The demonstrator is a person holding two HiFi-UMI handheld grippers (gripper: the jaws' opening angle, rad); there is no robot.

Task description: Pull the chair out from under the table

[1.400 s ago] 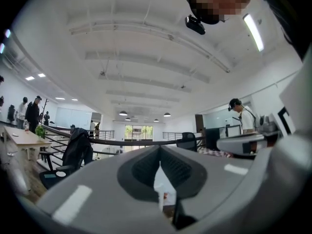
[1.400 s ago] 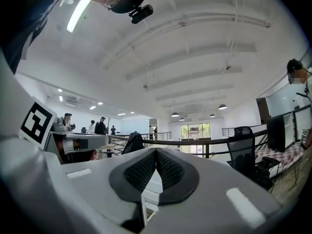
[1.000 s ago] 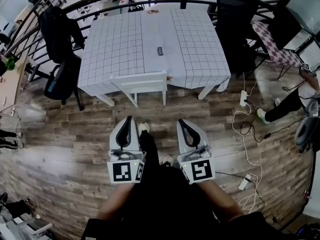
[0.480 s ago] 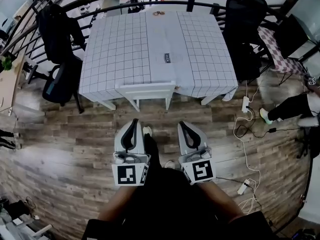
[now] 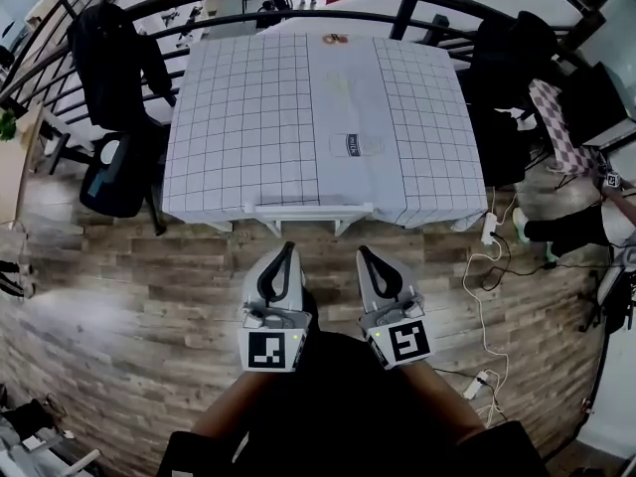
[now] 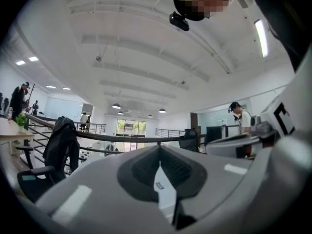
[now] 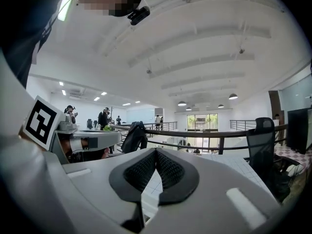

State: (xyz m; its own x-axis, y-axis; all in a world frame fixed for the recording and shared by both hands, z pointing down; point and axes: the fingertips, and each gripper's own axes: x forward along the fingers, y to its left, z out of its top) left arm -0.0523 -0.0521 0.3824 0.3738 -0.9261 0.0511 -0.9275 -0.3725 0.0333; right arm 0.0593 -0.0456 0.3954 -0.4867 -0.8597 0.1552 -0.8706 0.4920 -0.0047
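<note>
The left gripper point(image 5: 288, 249) and right gripper point(image 5: 363, 252), both closed and empty, point at the white chair point(image 5: 308, 208) tucked under the checked table point(image 5: 248, 117), its back rail crosswise just ahead, equally near both.

The floor point(image 5: 149, 266) in front of the chair point(image 5: 308, 209) is just bare planks, so there's plenty of room to come straight in. The chair's top rail sits right at the counter point(image 5: 248, 117) edge with the cloth hanging close behind, so it's tight there. An office chair point(image 5: 117, 162) crowds the left side. On the right there's a black seat point(image 5: 507, 78) and a power strip point(image 5: 489, 229) trailing cables. A railing point(image 5: 404, 16) closes off the back.
</note>
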